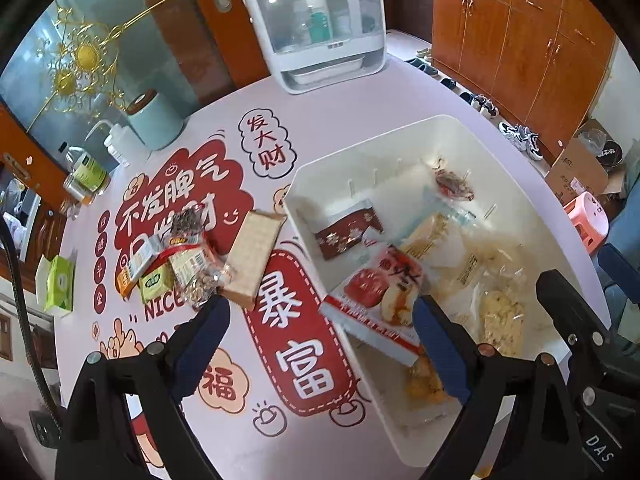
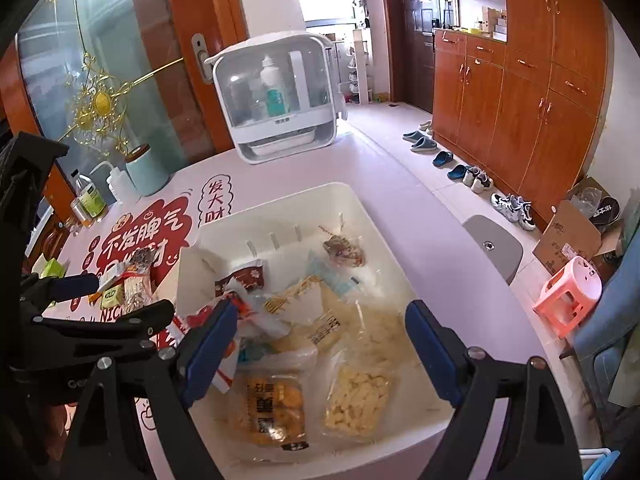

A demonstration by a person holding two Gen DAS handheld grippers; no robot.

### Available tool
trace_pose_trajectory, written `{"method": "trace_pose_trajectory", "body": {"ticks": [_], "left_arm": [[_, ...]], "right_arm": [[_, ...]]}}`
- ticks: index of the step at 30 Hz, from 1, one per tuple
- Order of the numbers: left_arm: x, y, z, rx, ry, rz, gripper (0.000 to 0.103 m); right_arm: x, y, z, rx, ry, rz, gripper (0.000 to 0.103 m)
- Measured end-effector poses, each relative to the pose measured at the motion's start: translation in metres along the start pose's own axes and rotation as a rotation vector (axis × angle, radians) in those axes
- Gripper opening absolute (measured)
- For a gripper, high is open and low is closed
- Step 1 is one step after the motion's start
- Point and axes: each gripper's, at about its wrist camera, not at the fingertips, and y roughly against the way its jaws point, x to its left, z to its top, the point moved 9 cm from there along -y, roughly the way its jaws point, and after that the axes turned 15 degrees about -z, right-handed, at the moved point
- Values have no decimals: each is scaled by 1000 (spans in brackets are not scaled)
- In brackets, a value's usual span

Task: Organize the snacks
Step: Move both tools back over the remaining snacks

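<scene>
Below right gripper (image 2: 320, 340): snacks (image 2: 356, 400), bin (image 2: 384, 236).

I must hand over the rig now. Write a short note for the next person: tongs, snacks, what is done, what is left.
Left tongs: open, empty, over the bin's left edge.
Right tongs: open, empty, over the white bin.
Done: several packets are in the bin, among them the red apple packet and the yellow puffs bag.
Left: the pile of snacks and the wafer pack are on the table beside the bin.
</scene>
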Motion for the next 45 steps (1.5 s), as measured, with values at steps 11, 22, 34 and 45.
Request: {"method": "trace_pose_trajectory", "body": {"ticks": [11, 22, 34, 45], "left_arm": [[50, 22, -33, -12, 49, 1, 92], [153, 60, -79, -60, 168, 41, 92], [312, 91, -94, -91, 196, 125, 92], [384, 53, 2, -45, 47, 76, 92]], "right_arm": [[41, 19, -12, -8, 51, 1, 87], [129, 52, -26, -27, 162, 38, 87], [258, 51, -35, 71, 327, 139, 87], [336, 1, 55, 119, 322, 180, 87]]}}
